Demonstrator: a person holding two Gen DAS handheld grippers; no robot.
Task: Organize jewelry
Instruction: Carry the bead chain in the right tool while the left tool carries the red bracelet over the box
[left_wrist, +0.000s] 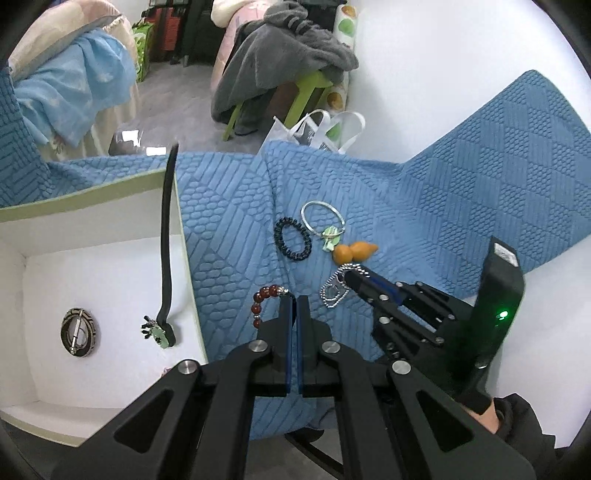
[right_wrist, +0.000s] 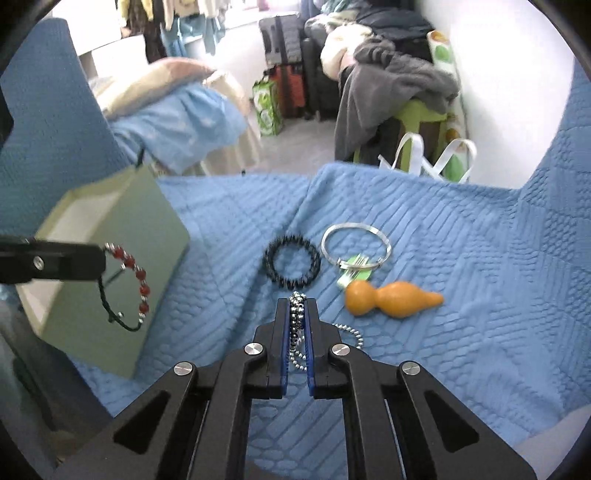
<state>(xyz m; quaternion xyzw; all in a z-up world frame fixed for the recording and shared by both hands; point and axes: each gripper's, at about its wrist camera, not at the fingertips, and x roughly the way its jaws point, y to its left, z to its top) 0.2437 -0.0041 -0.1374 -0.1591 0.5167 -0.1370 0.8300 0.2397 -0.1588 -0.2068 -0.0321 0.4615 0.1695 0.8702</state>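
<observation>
The green box (left_wrist: 110, 280) at the left edge of the blue quilted cover (left_wrist: 236, 229) holds two items: one round patterned piece (left_wrist: 80, 331) and one black strap (left_wrist: 166, 251). Left gripper (left_wrist: 293, 301) — jaws clamped on one red bead bracelet (left_wrist: 263, 298). Right gripper (right_wrist: 297, 309) — jaws pinching one silver ball chain (right_wrist: 298, 314). On the cover lie one black bracelet (right_wrist: 291, 265), one silver bangle (right_wrist: 355, 244) and one orange gourd (right_wrist: 391, 297)
</observation>
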